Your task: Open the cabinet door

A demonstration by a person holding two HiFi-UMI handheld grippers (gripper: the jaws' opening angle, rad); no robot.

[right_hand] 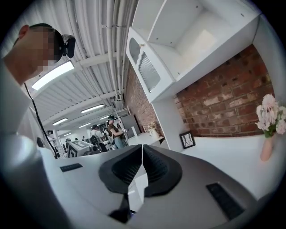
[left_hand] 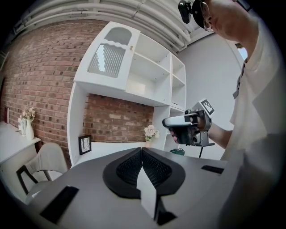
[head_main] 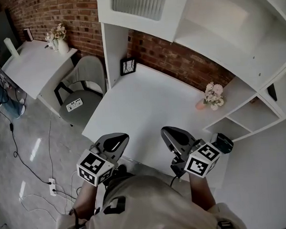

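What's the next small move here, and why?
Probably lift the right gripper toward the knob of the cabinet door: the door is closed, and that gripper sits low by the desk edge, jaws together, empty.

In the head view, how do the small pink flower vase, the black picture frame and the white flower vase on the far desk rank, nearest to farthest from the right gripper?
From the right gripper:
1. Small pink flower vase, ahead to the right.
2. Black picture frame, ahead in the back left corner.
3. White flower vase, on the far desk, far left.
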